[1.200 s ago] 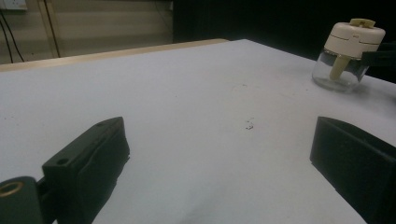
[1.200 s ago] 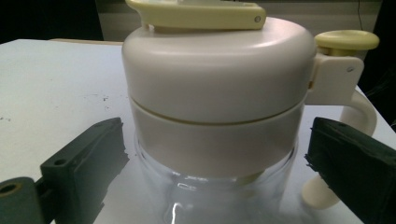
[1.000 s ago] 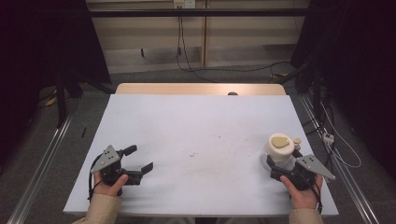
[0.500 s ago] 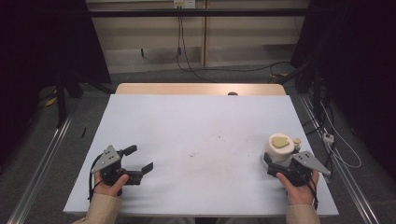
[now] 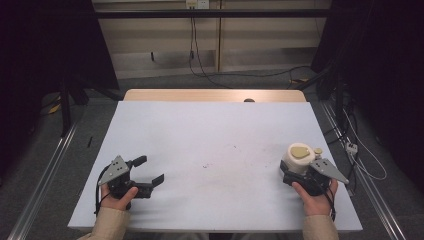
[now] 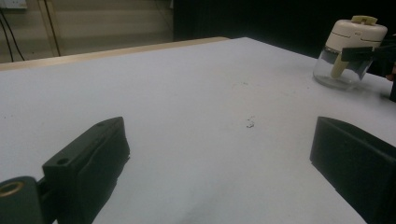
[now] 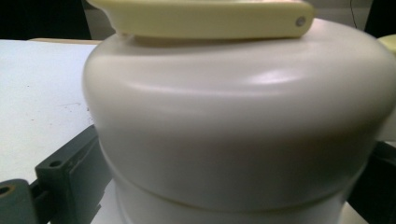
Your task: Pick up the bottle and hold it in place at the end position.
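A jar with a cream lid [image 5: 299,156] stands near the table's right edge. In the left gripper view the jar [image 6: 350,46] shows a clear glass base and a yellowish flap on top. My right gripper [image 5: 298,170] is shut on the jar, one jaw on each side of it. In the right gripper view the lid [image 7: 233,116] sits very close, pressed between both jaws. My left gripper [image 5: 151,169] rests open on the table at the front left, with nothing between its jaws [image 6: 219,154].
The white table [image 5: 215,130] has a wooden strip along its far edge and a few small dark specks [image 6: 251,123] near the middle. Cables run over the floor behind and to the right of the table.
The right hand has shifted a little to the left at the jar. The jar and the left gripper stay where they were.
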Available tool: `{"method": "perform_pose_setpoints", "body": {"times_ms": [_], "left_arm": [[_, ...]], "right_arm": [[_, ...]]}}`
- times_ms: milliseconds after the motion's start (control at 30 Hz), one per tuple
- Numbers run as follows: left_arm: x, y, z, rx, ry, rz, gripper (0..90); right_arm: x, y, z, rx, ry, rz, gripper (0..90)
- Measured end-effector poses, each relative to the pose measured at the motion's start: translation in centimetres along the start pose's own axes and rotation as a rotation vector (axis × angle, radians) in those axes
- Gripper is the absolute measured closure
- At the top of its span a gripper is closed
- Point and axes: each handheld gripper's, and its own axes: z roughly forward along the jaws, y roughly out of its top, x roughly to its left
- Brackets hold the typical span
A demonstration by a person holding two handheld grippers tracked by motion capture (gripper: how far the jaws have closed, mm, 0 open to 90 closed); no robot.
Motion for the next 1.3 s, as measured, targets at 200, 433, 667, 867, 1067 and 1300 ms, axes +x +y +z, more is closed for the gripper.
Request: {"method": "perform_pose_setpoints", "body": {"times_ms": [200,433,667,867,1067,1300], "left_arm": [[0.01,0.01,0.01,-0.002,-0.001,-0.001,3.8],[0.01,0.01,-0.02,-0.008,-0.001,-0.006,3.8],[0.02,0.01,0.02,-0.006,0.000,-0.005,3.8],[0.04,0.02,-0.03,-0.010,0.001,-0.007,3.8],[0.03,0.02,-0.01,-0.009,-0.002,-0.008,3.8],[0.11,0.03,-0.08,-0.016,-0.001,-0.013,3.8]], "right_arm": [[0.09,0.07,0.29,-0.008,-0.009,0.007,3.0],[0.10,0.13,0.54,-0.015,-0.016,0.018,4.4],[0.09,0.19,0.74,-0.013,-0.018,0.027,5.0],[0.03,0.21,0.80,-0.017,-0.018,0.038,5.8],[0.01,0.20,0.76,-0.025,-0.015,0.045,6.3],[-0.20,0.20,0.67,-0.037,-0.002,0.062,6.7]]}}
